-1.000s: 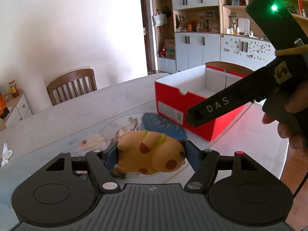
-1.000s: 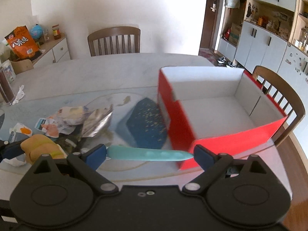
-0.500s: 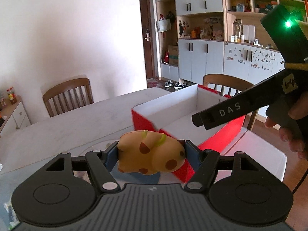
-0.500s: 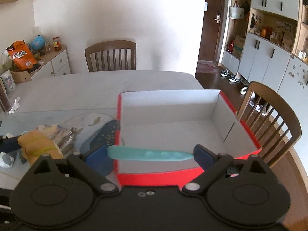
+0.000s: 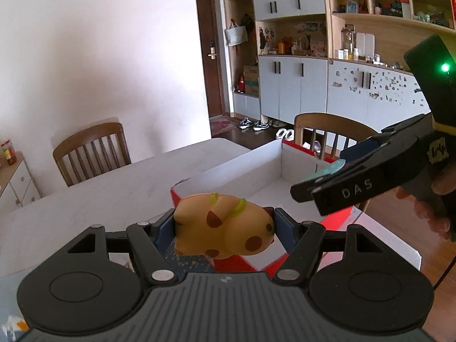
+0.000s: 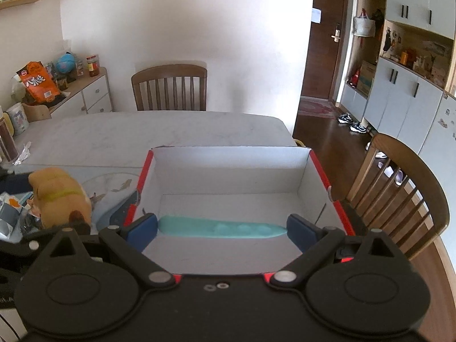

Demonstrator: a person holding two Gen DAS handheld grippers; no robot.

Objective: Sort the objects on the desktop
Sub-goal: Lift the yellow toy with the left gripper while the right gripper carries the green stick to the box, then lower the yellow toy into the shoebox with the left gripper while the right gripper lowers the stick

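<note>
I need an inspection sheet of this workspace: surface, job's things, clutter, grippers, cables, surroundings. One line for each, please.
Surface: pale marble table; dark blue mat beside the box.
Job's things: red box, white inside, no loose item seen in it; spotted toy; teal strip.
Clutter: wrappers at the table's left.
Grippers: left gripper shut on the toy near the box; right gripper shut on the strip over the box.
Cables: thin black one, right edge.
Surroundings: chairs, cabinets, door.

"DAS" on the right gripper (image 5: 327,182) arm
</note>
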